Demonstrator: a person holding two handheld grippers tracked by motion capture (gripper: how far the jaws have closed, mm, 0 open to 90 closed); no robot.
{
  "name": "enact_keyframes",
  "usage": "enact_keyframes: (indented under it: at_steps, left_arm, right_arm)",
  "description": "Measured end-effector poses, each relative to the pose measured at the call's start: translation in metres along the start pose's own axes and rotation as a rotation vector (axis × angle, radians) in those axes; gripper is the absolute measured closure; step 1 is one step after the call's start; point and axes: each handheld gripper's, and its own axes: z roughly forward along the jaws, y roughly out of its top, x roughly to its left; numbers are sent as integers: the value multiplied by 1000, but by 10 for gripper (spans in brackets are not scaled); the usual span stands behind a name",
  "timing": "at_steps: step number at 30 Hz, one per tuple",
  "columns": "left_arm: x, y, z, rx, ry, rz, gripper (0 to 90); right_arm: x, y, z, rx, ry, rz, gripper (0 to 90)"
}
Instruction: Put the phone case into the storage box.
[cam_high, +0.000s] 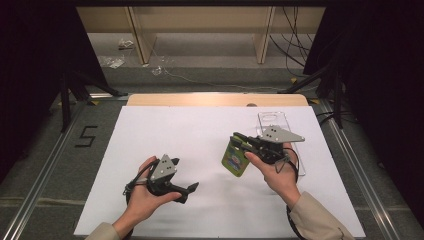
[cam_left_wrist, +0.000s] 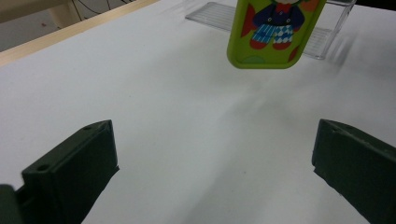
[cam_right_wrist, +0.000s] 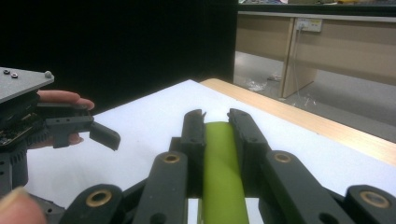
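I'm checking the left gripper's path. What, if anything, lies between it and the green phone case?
Nothing visible. The left gripper is open over bare white table, and the green phone case, held by the right gripper, hangs straight ahead.

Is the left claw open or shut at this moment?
Open. In the left gripper view the two black jaws of the left claw stand wide apart with only white table between them.

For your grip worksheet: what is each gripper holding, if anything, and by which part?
The right gripper is shut on the green phone case, clamped across its thin upper edge so it hangs above the table. The left gripper is open and holds nothing.
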Motion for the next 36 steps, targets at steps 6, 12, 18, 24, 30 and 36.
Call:
enact_keyframes:
  at_steps: [6,12,18,24,30,36]
  left_arm:
    - [6,-6,-8,-3,7,-7,0]
    - [10,-11,-13,-10,15,-12,0]
    - [13,-16,-14,-9,23,-12,0]
    - [13,-17,-16,-14,23,-13,0]
    - [15,-19,-18,-18,27,-17,0]
    - [16,-19,-19,-20,30,-18,0]
  right_arm:
    - [-3,2,-2,0,-11,-4,776]
    - [-7,4,-5,2,-18,-12,776]
    - [-11,6,-7,-2,-24,-17,776]
    - [-16,9,-11,-12,-34,-16,776]
    - [-21,11,-15,-22,-52,-10,776]
    - [-26,14,-19,-37,-66,-6,776]
